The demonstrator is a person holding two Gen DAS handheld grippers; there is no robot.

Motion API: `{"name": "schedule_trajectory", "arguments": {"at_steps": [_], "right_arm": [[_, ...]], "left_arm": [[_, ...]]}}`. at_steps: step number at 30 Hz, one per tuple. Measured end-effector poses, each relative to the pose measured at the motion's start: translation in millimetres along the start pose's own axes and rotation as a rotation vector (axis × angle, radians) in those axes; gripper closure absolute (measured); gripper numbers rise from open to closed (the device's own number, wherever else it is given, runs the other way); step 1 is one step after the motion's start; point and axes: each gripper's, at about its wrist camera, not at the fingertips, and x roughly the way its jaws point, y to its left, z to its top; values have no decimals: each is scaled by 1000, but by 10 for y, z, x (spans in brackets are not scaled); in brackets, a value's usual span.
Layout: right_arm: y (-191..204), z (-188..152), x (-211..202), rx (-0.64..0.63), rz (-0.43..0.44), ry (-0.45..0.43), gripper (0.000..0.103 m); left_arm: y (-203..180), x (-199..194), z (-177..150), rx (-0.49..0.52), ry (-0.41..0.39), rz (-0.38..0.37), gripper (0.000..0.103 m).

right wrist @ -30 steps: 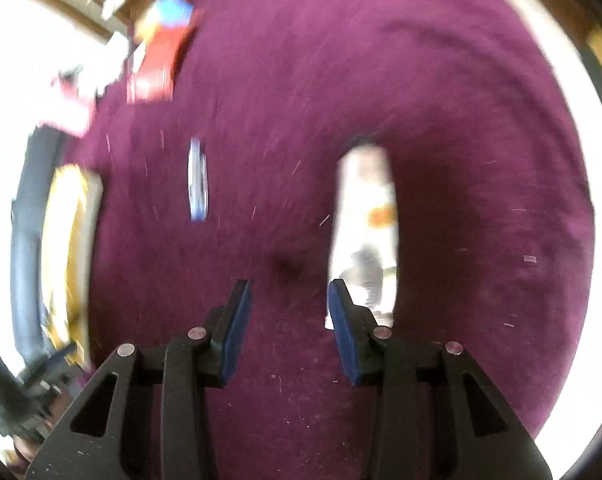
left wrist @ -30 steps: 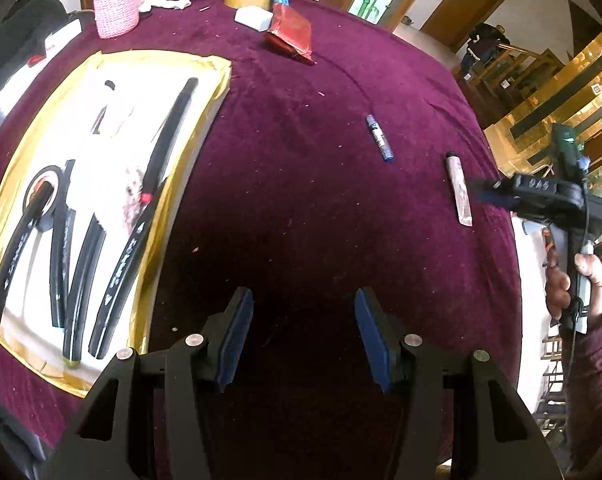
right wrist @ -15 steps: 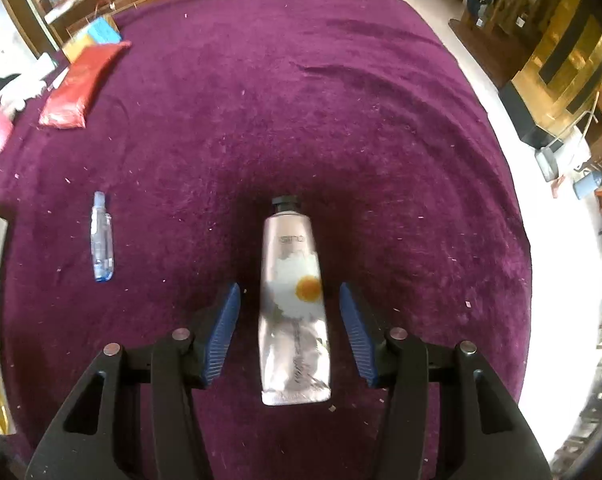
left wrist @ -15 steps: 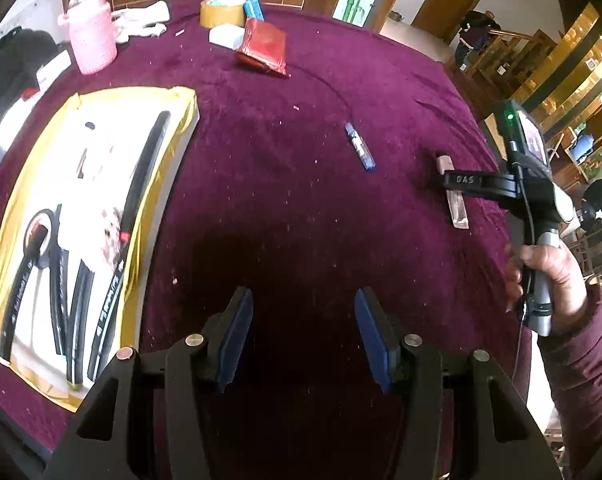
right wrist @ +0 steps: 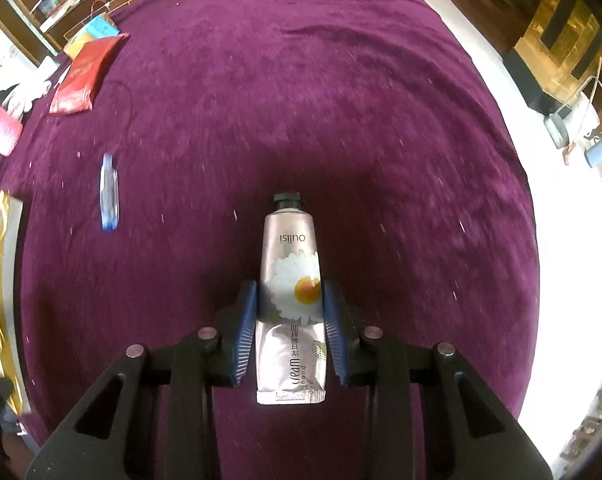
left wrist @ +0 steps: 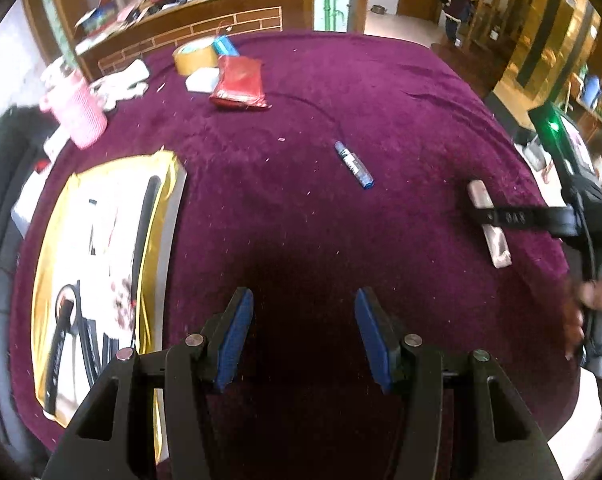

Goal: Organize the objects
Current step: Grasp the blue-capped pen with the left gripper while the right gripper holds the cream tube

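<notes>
A silver hand-cream tube [right wrist: 291, 296] with a daisy print and a black cap lies on the purple tablecloth, cap pointing away. My right gripper [right wrist: 289, 320] is shut on its lower half, both blue pads touching its sides. In the left wrist view the tube [left wrist: 489, 220] lies at the right, crossed by the right gripper's finger [left wrist: 517, 216]. My left gripper [left wrist: 303, 340] is open and empty above bare cloth. A small blue pen-like tube [left wrist: 353, 165] lies mid-table; it also shows in the right wrist view [right wrist: 109, 192].
A gold-edged tray [left wrist: 163, 216] with black cables lies at the left. A red packet [left wrist: 239, 84], tape roll [left wrist: 195, 55], white box [left wrist: 201, 80] and pink cup [left wrist: 77, 114] stand at the far side. The table edge [right wrist: 513, 200] curves close on the right.
My right gripper has moved forward over the cream tube and closed on it. The left gripper has stayed open while its view tilted up a little.
</notes>
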Motion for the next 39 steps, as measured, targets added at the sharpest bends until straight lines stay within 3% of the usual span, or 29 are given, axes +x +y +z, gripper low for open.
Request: {"name": "schedule_trajectory", "arguments": {"at_steps": [11, 22, 24, 27, 31, 35, 39], "right_arm": [[27, -202, -20, -45, -36, -44, 72], [42, -214, -6, -61, -27, -65, 72], [35, -230, -13, -59, -24, -68, 72], [28, -237, -20, -54, -21, -73, 72], [17, -237, -24, -41, -9, -80, 71], [-5, -243, -33, -33, 2, -86, 71], [-7, -239, -35, -24, 5, -88, 71]], "left_arm": [[-404, 151, 201, 116, -5, 67, 56], [-555, 453, 343, 130, 40, 82, 56], [-505, 567, 400, 91, 75, 45, 56], [-243, 764, 526, -80, 122, -58, 56], [50, 925, 645, -242, 104, -108, 56], [71, 1015, 795, -253, 59, -117, 56], [-106, 1117, 967, -176, 9, -88, 56]]}}
